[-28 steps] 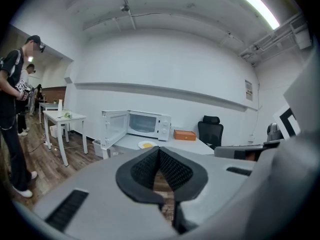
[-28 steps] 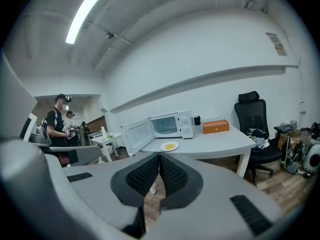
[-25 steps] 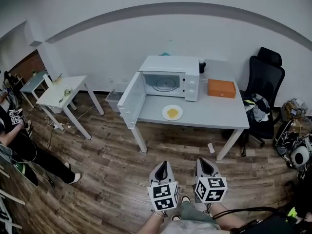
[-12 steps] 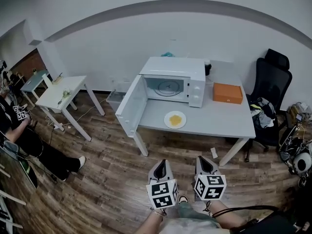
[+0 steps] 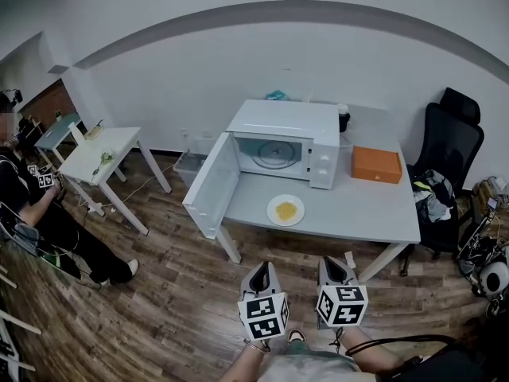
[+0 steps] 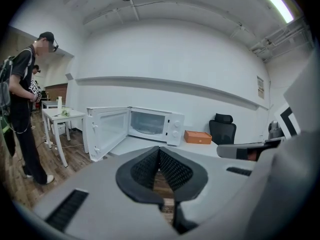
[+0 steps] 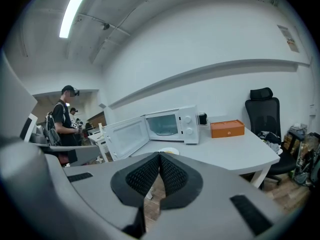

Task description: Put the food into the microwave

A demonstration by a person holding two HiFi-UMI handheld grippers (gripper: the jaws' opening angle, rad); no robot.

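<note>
Left gripper (image 5: pixel 266 269): jaws closed tip to tip, empty. Right gripper (image 5: pixel 334 263): jaws closed, empty. Both are well apart from the table (image 5: pixel 374 207), at its 6 o'clock. Food (image 5: pixel 285 210) lies on a plate (image 5: pixel 272 211) on the table, at 6 o'clock from the microwave (image 5: pixel 282 122). The door (image 5: pixel 211 185) stands open toward 7 o'clock.
</note>
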